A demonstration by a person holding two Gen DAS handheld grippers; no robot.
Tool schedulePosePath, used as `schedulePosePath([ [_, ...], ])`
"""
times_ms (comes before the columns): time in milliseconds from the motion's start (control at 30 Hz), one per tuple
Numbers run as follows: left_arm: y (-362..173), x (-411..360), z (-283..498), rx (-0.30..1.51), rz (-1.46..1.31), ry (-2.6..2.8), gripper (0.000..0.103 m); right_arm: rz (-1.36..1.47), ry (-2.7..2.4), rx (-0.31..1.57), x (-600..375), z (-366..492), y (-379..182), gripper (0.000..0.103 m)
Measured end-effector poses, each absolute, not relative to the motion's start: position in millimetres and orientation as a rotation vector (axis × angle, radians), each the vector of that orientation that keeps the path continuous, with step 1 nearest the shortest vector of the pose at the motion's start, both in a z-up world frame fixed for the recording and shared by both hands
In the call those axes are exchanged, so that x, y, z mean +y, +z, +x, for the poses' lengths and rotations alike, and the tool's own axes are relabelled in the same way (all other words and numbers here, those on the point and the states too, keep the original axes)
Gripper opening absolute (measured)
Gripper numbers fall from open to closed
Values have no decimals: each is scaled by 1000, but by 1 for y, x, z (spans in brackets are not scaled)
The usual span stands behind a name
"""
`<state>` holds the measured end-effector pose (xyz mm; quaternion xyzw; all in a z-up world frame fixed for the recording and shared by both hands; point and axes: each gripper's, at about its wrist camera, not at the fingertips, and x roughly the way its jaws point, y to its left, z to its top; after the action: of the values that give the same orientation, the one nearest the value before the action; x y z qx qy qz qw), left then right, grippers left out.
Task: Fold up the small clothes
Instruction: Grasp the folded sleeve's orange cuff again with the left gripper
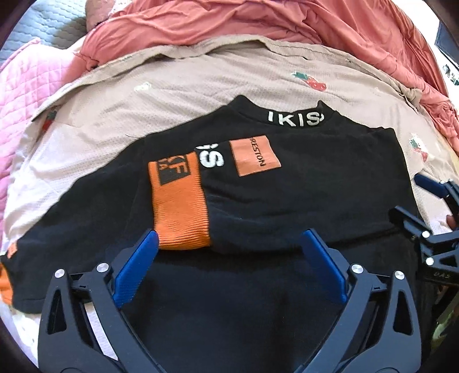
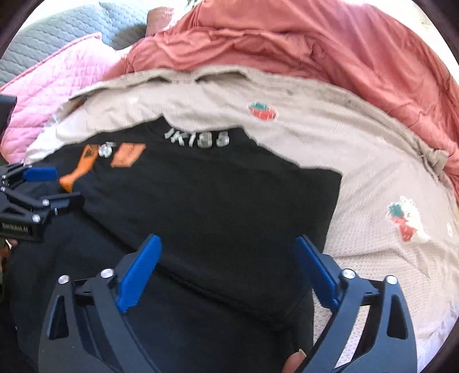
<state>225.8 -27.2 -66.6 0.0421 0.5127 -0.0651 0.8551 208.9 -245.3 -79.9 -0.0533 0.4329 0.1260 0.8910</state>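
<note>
Left wrist: left gripper (image 1: pixel 229 241) agape above black shirt (image 1: pixel 287 195)

A black top (image 1: pixel 301 186) lies partly folded on a beige blanket (image 1: pixel 200 86) printed with small strawberries. White letters run along its collar, an orange patch (image 1: pixel 255 155) sits below, and an orange sleeve cuff (image 1: pixel 180 206) is folded across its front. The left claw (image 1: pixel 229 238) hovers over the lower fold, blue pads spread wide, nothing between them. The right claw (image 1: pixel 436 206) shows at the right edge. A coral quilt (image 1: pixel 315 23) is bunched behind.
</note>
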Motion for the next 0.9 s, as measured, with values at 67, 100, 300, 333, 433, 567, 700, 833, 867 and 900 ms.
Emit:
schedulePosePath([
  [67, -61, -24, 222, 1073, 97, -121, 94, -99, 256, 876, -244, 207, -71, 97],
  [100, -59, -22, 222, 1071, 97, -119, 94, -88, 252, 859, -244, 205, -66, 98],
  [300, -43, 1, 211, 1054, 46, -105, 94, -74, 238, 789, -241, 194, -44, 99],
  [333, -40, 6, 209, 1051, 36, -98, 94, -74, 238, 784, -240, 193, -41, 99],
  [433, -33, 26, 201, 1033, 12, -72, 94, -74, 254, 767, -232, 188, -31, 99],
  [567, -25, 65, 189, 1008, -59, -3, 94, -65, 316, 748, -212, 180, -20, 99],
  [700, -21, 114, 176, 989, -136, 95, 94, -83, 383, 756, -181, 173, -16, 99],
  [833, -19, 166, 160, 965, -173, 236, 94, -123, 404, 760, -159, 167, -14, 99],
  [867, -19, 179, 156, 960, -186, 269, 94, -128, 407, 760, -155, 166, -14, 99],
  [900, -19, 190, 152, 959, -203, 288, 94, -131, 406, 761, -151, 166, -14, 99],
])
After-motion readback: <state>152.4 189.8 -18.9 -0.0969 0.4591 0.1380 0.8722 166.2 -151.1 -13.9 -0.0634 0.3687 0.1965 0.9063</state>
